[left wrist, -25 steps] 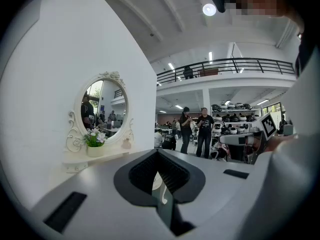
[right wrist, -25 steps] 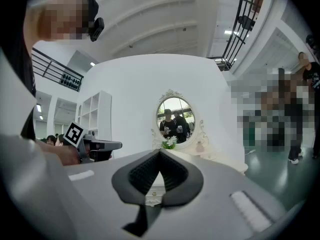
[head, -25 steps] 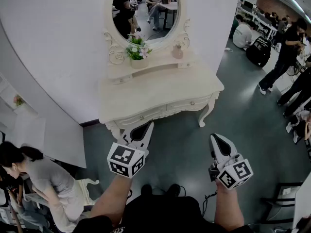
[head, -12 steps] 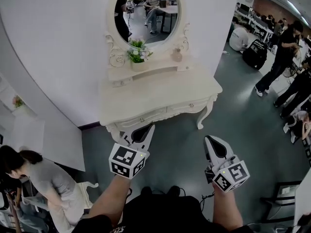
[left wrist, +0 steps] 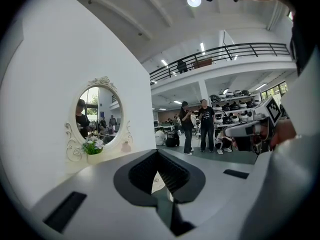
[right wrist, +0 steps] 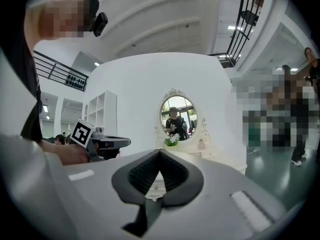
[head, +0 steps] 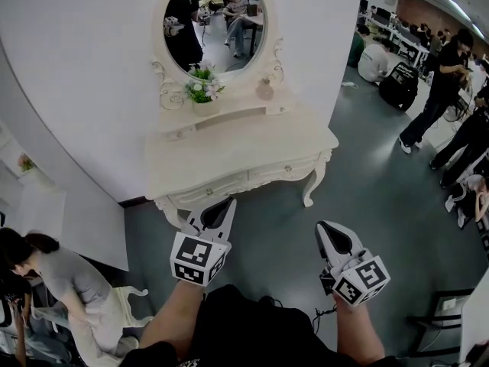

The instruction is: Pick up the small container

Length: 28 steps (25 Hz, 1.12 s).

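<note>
The left gripper and right gripper are hanging with jaws pressed together, gripping nothing. The small container is standing well ahead of both, on the dressing table shelf beside the flowers. It is likely light, rigid, smooth and breakable; gripping its rounded body is advisable.

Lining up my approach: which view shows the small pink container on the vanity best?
Head view: the small container stands unobstructed on the vanity shelf, right of the flowers. Both gripper views show it only as a tiny distant pink shape.
</note>
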Motion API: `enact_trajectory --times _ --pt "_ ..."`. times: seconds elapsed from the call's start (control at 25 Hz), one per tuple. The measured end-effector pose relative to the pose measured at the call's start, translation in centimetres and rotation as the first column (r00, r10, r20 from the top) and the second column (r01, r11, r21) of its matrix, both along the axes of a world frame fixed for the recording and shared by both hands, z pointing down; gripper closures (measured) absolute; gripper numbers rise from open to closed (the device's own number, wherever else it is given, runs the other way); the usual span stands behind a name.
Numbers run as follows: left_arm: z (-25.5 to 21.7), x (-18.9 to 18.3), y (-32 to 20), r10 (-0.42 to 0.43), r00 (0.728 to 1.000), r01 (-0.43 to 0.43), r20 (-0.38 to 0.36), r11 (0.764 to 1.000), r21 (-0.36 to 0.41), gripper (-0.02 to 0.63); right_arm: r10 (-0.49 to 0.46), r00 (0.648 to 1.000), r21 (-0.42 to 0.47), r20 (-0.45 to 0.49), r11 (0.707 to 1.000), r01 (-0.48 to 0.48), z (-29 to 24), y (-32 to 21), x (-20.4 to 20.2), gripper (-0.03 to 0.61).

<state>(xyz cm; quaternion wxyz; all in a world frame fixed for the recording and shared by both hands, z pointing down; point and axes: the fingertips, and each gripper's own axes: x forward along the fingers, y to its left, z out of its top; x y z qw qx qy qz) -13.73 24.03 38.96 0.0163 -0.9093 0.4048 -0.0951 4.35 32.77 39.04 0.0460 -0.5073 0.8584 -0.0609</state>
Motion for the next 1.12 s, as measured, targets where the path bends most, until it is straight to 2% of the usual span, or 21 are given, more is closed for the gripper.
enact_trajectory --times 0.24,0.64,0.84,1.12 --pt "0.3 2.4 -0.7 0.01 1.0 -0.01 -0.007 1.0 -0.006 0.609 0.004 1.0 -0.011 0.03 1.0 -0.004 0.6 -0.5 2.3 0.568" --pt "0.5 4.6 -4.1 0.03 0.999 -0.031 -0.036 0.999 -0.023 0.609 0.0 0.999 -0.037 0.046 0.999 0.002 1.3 -3.4 3.7 0.568" --pt "1.1 6.1 -6.6 0.062 0.998 -0.062 0.008 0.998 0.0 0.609 0.005 0.999 -0.055 0.04 0.999 -0.003 1.8 -6.2 4.0 0.568" --pt "0.4 7.8 -13.3 0.11 0.992 -0.111 -0.056 0.994 -0.004 0.609 0.02 1.0 -0.091 0.017 0.996 -0.018 2.4 -12.4 4.7 0.568"
